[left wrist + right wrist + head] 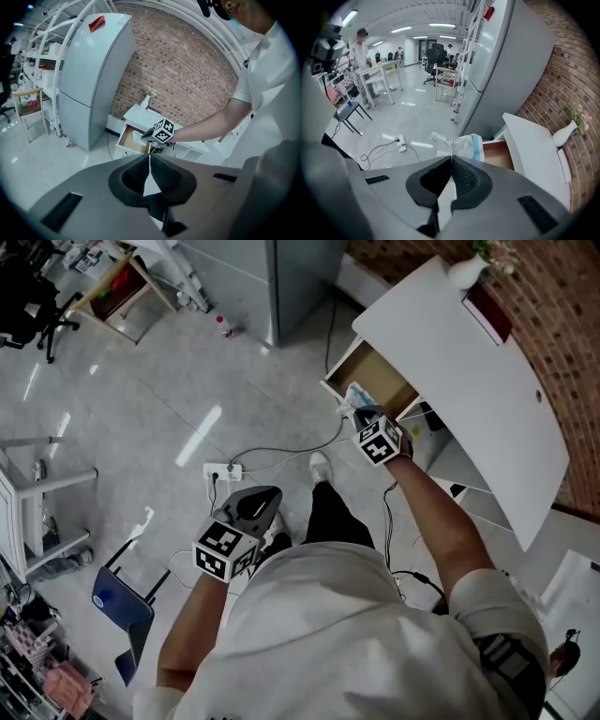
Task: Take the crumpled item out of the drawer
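The crumpled item [353, 396], a wad of white and pale blue material, hangs just above the front edge of the open wooden drawer [382, 379]. My right gripper [360, 411] is shut on it. In the right gripper view the crumpled item [459, 142] bulges out beyond the closed tips of my right gripper [451, 157], with the drawer [500, 156] to the right. My left gripper [255, 506] is held low by the person's body, shut with nothing in it. In the left gripper view my left gripper [150, 161] points at the drawer [127, 142] and the crumpled item [137, 136].
The drawer belongs to a white cabinet [469, 381] against a brick wall, with a white vase [466, 273] on top. A grey fridge [300, 277] stands to its left. A power strip [223, 471] with cables lies on the floor, and a blue chair [117, 601] stands at the lower left.
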Motion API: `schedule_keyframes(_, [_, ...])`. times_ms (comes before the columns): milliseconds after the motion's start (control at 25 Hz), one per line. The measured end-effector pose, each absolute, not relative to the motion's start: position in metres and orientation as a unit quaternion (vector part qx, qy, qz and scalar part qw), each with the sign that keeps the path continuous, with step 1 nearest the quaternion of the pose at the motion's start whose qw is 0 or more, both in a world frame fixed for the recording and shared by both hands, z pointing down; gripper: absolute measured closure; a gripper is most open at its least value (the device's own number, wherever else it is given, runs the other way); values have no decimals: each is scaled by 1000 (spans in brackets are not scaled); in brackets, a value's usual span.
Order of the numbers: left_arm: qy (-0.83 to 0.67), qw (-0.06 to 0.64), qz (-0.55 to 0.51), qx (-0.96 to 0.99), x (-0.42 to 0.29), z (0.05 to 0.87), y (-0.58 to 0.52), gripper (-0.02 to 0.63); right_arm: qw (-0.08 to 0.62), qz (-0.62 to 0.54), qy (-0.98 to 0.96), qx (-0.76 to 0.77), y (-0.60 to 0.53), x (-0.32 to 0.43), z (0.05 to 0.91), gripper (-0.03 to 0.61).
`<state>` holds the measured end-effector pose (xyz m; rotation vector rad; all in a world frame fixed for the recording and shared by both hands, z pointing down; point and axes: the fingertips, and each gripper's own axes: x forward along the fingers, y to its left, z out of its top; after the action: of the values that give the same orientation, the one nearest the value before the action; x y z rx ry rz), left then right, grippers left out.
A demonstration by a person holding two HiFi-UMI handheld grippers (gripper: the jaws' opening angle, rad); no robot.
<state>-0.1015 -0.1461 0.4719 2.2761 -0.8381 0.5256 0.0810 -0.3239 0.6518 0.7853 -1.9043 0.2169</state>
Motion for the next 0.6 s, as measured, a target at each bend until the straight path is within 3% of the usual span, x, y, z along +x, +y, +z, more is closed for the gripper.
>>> schedule_keyframes(600, [-318,288,196,882,-171,451,-71,589,482,103,-797,351,-194,30,565,549])
